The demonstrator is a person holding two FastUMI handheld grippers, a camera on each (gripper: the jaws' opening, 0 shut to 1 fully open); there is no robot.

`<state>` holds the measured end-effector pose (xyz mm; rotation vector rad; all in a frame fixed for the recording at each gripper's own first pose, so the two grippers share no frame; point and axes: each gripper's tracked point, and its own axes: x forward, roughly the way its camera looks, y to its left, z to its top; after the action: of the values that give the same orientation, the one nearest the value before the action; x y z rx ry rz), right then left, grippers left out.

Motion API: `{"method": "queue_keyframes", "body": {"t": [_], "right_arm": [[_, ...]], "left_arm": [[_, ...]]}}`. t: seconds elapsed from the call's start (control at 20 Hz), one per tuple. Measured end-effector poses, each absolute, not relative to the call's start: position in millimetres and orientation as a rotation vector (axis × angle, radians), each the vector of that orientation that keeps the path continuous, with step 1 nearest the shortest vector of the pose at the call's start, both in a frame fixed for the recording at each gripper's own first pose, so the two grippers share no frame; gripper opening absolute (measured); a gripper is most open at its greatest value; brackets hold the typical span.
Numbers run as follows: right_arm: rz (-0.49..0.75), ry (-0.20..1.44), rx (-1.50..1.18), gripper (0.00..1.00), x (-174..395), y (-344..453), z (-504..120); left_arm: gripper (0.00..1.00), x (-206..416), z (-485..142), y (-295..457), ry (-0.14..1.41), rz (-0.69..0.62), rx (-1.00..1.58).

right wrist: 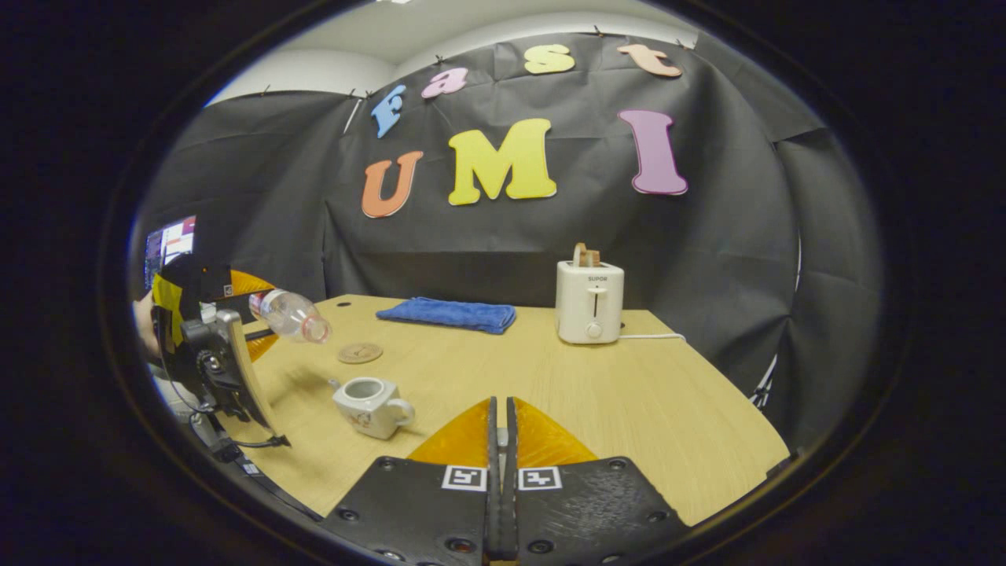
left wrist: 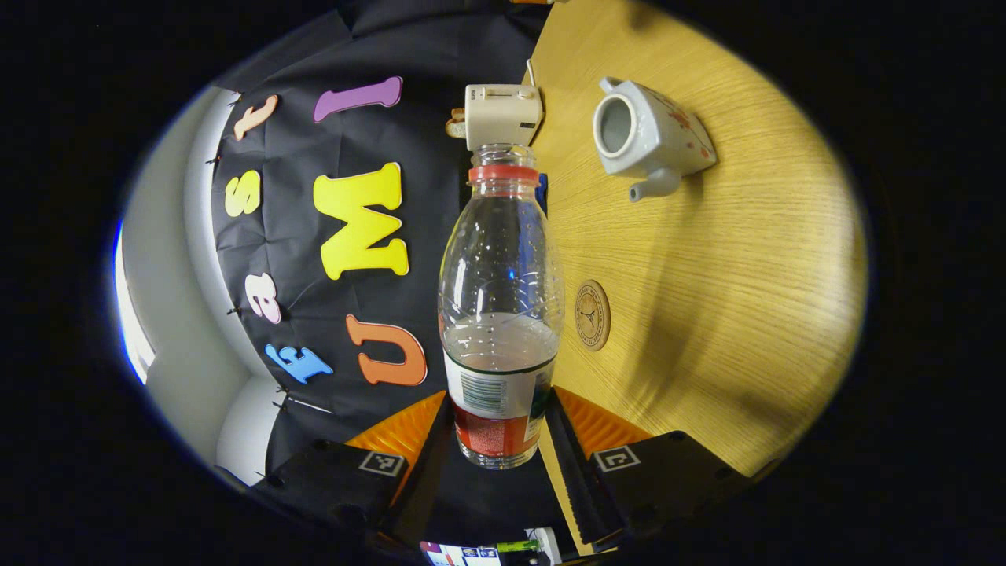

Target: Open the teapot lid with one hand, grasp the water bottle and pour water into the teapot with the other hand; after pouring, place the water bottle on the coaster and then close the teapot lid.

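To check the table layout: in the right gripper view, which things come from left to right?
Clear plastic water bottle → round wooden coaster → white ceramic teapot → folded blue cloth → white toaster.

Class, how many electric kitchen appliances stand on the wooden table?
1: a toaster at the table's far edge, right of the blue cloth. Others may be hidden.

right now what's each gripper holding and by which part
The left gripper grips the water bottle by its labelled lower body, near the base. The right gripper is shut with nothing visible between its fingers.
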<state>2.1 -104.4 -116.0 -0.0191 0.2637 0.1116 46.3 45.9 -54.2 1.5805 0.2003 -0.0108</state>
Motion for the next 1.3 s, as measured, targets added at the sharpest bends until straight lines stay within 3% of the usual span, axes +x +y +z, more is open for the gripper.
{"method": "queue_keyframes", "body": {"t": [0.1,0.15,1.15,1.2,1.3], "right_arm": [[0.111,0.263,-0.016,0.00,0.2,-106.6,-116.1],[0.110,0.263,-0.014,0.00,-0.8,-106.8,-116.9],[0.105,0.263,0.006,0.00,-7.3,-118.6,-122.4],[0.106,0.262,0.006,0.00,-6.8,-118.2,-121.6],[0.107,0.261,0.005,0.00,-7.5,-117.6,-121.2]], "left_arm": [[0.76,46.4,-50.4,44.3,0.195,-0.011,1.613],[0.72,47.7,-48.9,43.5,0.192,-0.008,1.632],[0.72,59.7,-38.3,18.4,0.161,0.020,1.886],[0.76,61.1,-37.2,19.0,0.162,0.023,1.890],[0.72,61.5,-35.7,17.9,0.163,0.025,1.898]]}}
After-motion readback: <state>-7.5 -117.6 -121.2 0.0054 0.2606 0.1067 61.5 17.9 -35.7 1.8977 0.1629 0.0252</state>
